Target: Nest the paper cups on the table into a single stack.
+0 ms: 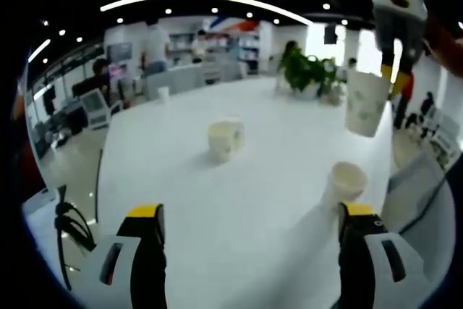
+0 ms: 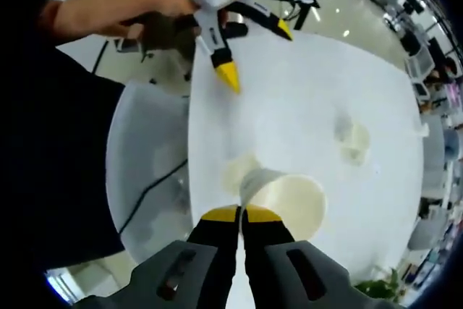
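In the left gripper view, a white paper cup (image 1: 224,140) stands mid-table with what looks like a second one right behind it. Another cup (image 1: 346,181) stands just beyond my open left gripper (image 1: 251,215), near its right jaw. My right gripper (image 1: 396,16) hangs at the upper right, shut on a patterned cup (image 1: 367,103) held in the air. In the right gripper view, my right gripper (image 2: 240,215) pinches the rim of that cup (image 2: 293,204), above the table cup (image 2: 239,171). The far cups (image 2: 354,137) stand further off. The left gripper (image 2: 257,53) is open.
The white table (image 1: 275,244) is long and oval. A potted plant (image 1: 307,70) and a small cup (image 1: 163,94) stand at its far end. A white chair (image 2: 145,164) stands by the table's edge below me. A person's arm (image 2: 108,9) holds the left gripper. Office desks and people lie beyond.
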A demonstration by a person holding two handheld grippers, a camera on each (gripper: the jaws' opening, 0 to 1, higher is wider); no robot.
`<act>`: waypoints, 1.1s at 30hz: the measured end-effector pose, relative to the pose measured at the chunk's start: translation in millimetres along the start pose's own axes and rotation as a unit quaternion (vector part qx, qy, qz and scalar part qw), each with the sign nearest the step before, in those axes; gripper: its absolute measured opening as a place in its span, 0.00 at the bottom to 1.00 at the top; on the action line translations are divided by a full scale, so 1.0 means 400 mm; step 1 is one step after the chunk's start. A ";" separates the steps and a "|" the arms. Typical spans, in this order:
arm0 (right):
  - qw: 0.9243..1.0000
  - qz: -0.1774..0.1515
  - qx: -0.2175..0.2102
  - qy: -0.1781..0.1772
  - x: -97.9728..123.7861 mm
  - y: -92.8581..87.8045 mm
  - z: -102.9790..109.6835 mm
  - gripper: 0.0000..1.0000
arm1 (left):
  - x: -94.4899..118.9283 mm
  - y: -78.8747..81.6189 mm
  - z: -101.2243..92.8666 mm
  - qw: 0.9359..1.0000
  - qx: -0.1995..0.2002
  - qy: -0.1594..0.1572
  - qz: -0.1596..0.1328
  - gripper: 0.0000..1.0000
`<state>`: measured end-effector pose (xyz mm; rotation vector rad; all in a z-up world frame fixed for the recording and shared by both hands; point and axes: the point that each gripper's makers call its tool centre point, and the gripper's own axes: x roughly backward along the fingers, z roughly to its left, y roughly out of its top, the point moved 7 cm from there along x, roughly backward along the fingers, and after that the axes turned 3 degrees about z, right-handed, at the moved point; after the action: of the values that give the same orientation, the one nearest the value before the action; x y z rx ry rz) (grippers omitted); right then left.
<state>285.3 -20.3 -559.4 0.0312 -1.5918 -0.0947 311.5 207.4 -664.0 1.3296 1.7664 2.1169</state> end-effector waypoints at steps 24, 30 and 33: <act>1.000 -0.002 -0.013 0.014 -0.051 -0.004 0.013 0.00 | 0.006 0.003 0.003 1.000 0.019 0.002 -0.012 0.97; 1.000 0.000 -0.014 0.018 -0.066 -0.004 0.017 0.00 | 0.008 0.002 0.006 1.000 0.022 0.006 -0.015 0.97; 1.000 0.001 -0.015 0.018 -0.072 -0.004 0.017 0.00 | 0.008 0.000 0.009 1.000 0.023 0.006 -0.016 0.97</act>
<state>279.1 -19.5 -588.3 0.0073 -1.5539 -0.1160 311.9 212.0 -662.2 1.2940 1.8391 2.0844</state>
